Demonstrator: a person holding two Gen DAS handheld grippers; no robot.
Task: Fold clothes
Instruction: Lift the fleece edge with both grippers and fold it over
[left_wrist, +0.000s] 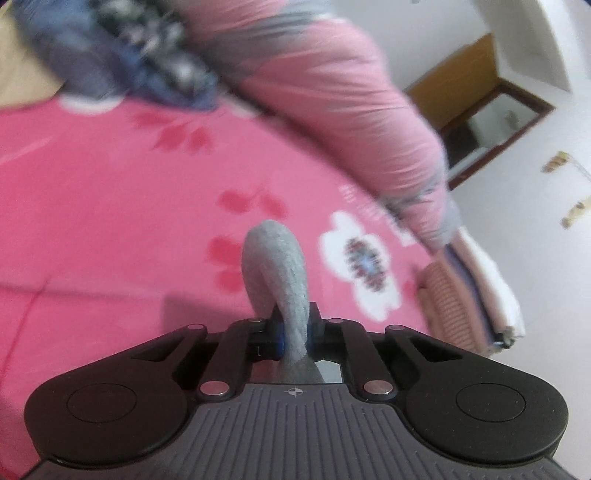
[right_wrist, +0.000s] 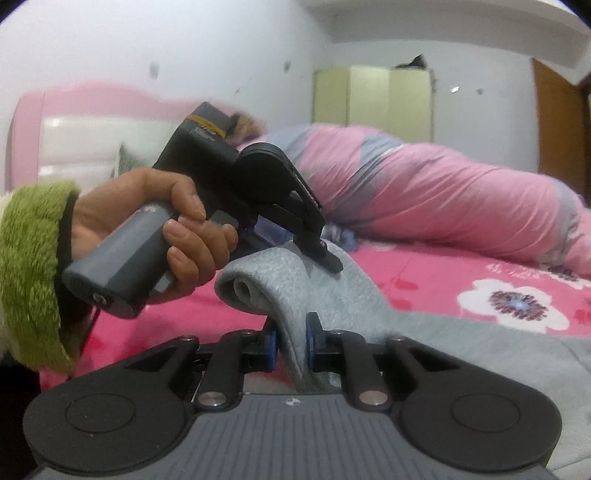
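A grey knit garment (right_wrist: 424, 332) lies across the pink flowered bedsheet (right_wrist: 424, 280). My right gripper (right_wrist: 291, 345) is shut on a raised fold of it. My left gripper (left_wrist: 295, 330) is shut on another bunched fold of the same grey garment (left_wrist: 275, 258), held above the sheet. In the right wrist view the left gripper (right_wrist: 327, 258), held by a hand in a green fuzzy sleeve, pinches the cloth just beyond my right fingers.
A rolled pink and grey quilt (left_wrist: 351, 99) lies along the bed's far side. A blue patterned cloth (left_wrist: 122, 51) lies at the far left. A stack of folded clothes (left_wrist: 472, 299) sits at the bed's right edge. A pink headboard (right_wrist: 74, 122) and a wardrobe (right_wrist: 373, 96) stand behind.
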